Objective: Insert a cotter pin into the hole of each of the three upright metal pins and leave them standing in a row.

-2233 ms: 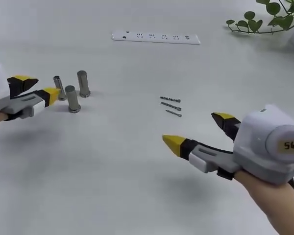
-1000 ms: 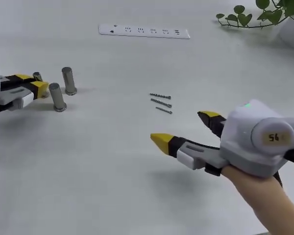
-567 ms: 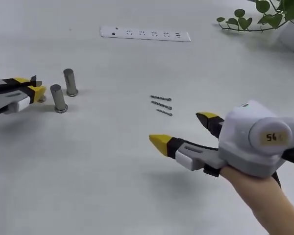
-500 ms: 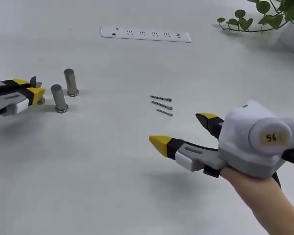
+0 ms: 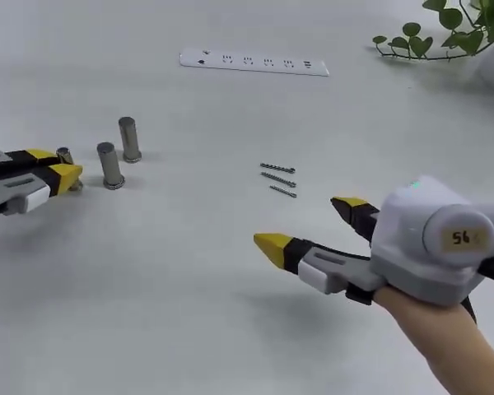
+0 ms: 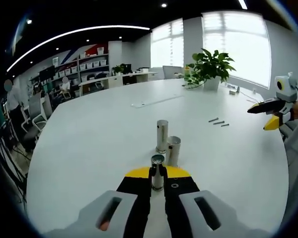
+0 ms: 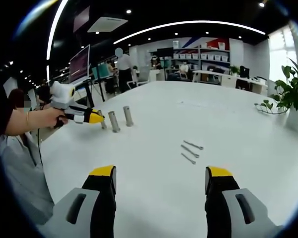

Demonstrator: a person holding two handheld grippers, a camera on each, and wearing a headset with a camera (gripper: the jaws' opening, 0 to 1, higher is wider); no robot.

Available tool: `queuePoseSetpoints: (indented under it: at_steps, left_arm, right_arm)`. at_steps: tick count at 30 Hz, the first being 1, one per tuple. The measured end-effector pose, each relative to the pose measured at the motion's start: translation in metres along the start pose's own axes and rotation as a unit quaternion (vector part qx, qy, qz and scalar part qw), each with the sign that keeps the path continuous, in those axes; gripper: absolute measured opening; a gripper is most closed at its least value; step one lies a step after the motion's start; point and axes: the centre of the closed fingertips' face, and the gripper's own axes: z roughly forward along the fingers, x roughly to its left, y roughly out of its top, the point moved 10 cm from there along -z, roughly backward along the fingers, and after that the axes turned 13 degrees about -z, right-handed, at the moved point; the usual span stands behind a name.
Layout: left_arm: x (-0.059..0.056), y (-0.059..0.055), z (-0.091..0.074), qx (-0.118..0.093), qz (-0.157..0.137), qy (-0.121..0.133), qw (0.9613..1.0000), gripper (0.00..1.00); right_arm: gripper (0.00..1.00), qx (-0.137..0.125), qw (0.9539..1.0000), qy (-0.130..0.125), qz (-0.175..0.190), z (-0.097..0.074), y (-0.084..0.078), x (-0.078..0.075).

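Three short steel pins stand at the left of the white table. My left gripper (image 5: 66,166) (image 6: 158,174) is shut on the nearest pin (image 5: 64,155) (image 6: 157,168), which stays upright between its yellow tips. The other two pins (image 5: 109,164) (image 5: 129,138) stand just beyond it, close together (image 6: 173,150) (image 6: 162,135). Three thin cotter pins (image 5: 278,179) (image 7: 189,150) lie side by side mid-table. My right gripper (image 5: 309,224) (image 7: 161,178) hovers short of them, open, with nothing between its jaws.
A white power strip (image 5: 253,62) lies at the far side of the table. A potted plant (image 5: 445,29) (image 7: 293,89) stands at the far right. The table (image 5: 165,288) is bare between the steel pins and the cotter pins.
The left gripper's jaws were apart around the nearest pin and have since come shut on it. The right gripper has stayed open in about the same place.
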Motion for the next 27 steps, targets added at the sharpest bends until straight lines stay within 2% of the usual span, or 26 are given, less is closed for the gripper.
queuePoseSetpoints:
  at_steps: [12, 21, 27]
  left_arm:
    - [-0.037, -0.002, 0.003, 0.010, 0.024, -0.043, 0.9988, 0.05]
    - [-0.063, -0.003, 0.022, 0.017, 0.041, -0.073, 0.9964, 0.05]
    - [-0.074, -0.005, 0.032, 0.020, 0.051, -0.090, 0.9945, 0.05]
  right_arm:
    - [0.69, -0.002, 1.0000, 0.000, -0.002, -0.005, 0.001, -0.002]
    - [0.68, -0.002, 1.0000, 0.003, -0.001, -0.006, 0.000, 0.000]
    - [0.68, 0.000, 1.0000, 0.004, -0.001, -0.007, -0.001, -0.002]
